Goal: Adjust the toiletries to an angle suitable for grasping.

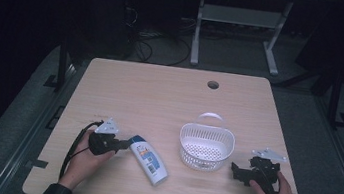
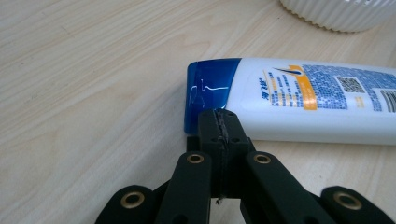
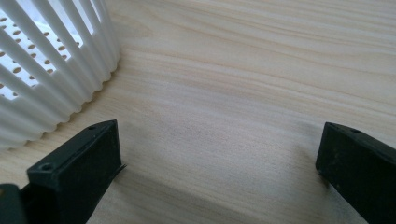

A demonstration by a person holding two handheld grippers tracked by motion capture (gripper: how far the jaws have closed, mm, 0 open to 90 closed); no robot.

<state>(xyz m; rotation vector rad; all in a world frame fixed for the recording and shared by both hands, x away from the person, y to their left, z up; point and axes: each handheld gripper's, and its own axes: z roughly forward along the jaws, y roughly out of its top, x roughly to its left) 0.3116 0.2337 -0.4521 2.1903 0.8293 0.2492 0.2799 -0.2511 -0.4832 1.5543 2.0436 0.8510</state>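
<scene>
Closed on nothing, my left claw (image 2: 219,122) touches the lying white plastic bottle's blue cap (image 2: 208,93); white ribbed plastic basket (image 1: 205,149) at two o'clock, unfilled; right claw (image 3: 219,158) gapes.

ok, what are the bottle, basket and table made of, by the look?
Bottle: glossy white plastic, probably; light glints on its translucent blue cap, and it carries a printed label. Basket: matte white moulded plastic, with ribbed walls and a perforated base. Table: light wood-grain top, likely laminate; the grain is visible but the sheen is flat.
</scene>
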